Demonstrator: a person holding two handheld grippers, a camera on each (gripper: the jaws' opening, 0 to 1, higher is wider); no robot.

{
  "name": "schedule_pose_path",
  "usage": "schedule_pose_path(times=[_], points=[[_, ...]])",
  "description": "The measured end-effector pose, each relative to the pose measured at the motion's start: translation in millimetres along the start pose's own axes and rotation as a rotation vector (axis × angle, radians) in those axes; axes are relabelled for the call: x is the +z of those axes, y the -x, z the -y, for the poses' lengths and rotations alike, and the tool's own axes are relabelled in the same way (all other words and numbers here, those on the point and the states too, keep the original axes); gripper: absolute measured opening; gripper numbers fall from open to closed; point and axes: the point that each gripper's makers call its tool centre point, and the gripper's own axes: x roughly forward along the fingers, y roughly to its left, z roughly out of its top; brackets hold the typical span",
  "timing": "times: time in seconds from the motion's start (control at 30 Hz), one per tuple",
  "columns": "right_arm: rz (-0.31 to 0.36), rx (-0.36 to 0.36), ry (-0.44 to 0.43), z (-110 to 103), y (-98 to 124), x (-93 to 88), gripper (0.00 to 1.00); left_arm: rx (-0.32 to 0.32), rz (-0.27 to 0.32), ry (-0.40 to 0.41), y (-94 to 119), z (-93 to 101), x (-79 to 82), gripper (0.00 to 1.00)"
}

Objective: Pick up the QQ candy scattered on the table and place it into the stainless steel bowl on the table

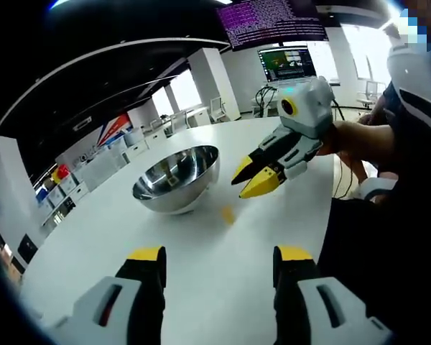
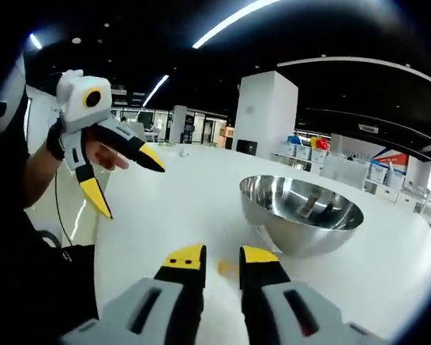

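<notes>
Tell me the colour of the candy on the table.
Yellow candy, clearest in the left gripper view.

Left gripper, right gripper: grey bodies, black jaws, yellow tips; person in dark clothing.

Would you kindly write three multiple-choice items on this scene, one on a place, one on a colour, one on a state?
1. Where does the small yellow candy lie?
A. in the bowl
B. on the table beside the bowl
C. held in a gripper

2. What colour are the gripper tips?
A. yellow
B. red
C. green

3. How do the left gripper's jaws stand?
A. shut
B. wide apart
C. shut on the candy

Key: 1 B, the candy rests on the white table near the steel bowl. 2 A, the right gripper has yellow tips. 3 B, the left gripper shows a broad gap.
</notes>
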Motion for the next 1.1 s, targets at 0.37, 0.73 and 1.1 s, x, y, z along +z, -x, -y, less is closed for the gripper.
schedule_pose_path(times=[0.37,0.73,1.1], points=[[-0.04,0.022,-0.087,-3,-14,-18.6,0.15,-0.002,0.0,0.005,-1,0.6,-1.4,0.6],[-0.059,0.028,-0.124,-4,-26,-23.0,0.15,-0.01,-0.005,0.004,-2,3.3,-4.1,0.6],[-0.064,0.029,-0.146,-5,-32,-26.4,0.15,-0.011,-0.006,0.003,-3,3.0,-4.5,0.6]])
